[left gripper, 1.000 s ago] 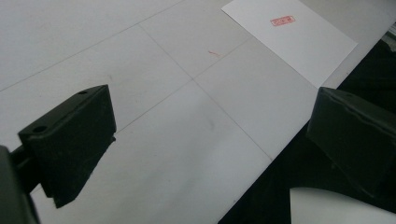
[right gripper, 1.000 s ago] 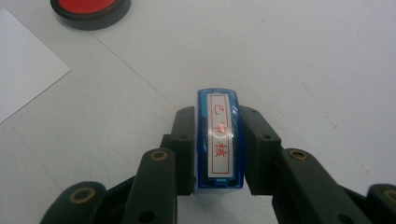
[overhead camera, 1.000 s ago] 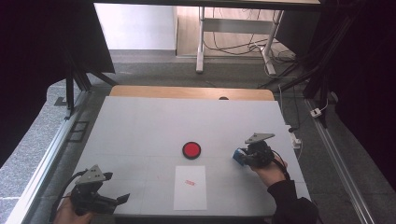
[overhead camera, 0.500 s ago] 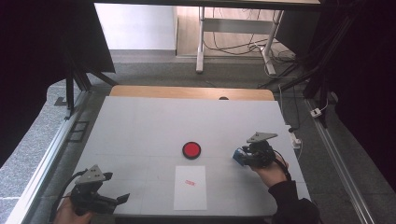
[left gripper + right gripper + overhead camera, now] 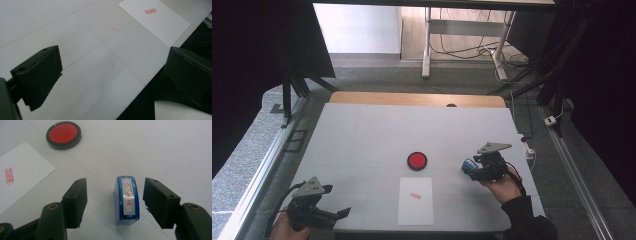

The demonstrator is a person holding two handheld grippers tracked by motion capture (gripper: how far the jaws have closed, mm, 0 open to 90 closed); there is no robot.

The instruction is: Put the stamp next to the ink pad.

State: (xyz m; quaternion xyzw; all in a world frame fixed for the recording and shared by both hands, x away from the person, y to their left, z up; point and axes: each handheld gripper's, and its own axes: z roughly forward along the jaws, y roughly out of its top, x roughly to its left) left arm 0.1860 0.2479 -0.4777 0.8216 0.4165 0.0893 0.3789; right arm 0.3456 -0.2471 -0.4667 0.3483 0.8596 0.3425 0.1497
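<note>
Your right tongs (image 5: 115,202) have just been opening and now stand released, with the blue stamp (image 5: 127,200) lying on the surface (image 5: 362,135) between the jaws, touched by neither. Taking the red ink pad (image 5: 417,160) as the landmark, the stamp (image 5: 469,166) rests to its right, near but apart from it. The white sheet (image 5: 415,200), bearing a red imprint (image 5: 414,196), lies just on your side of the pad. Your left tongs (image 5: 343,213) sit well off to the pad's near left, jaws spread wide and grasping nothing.
</note>
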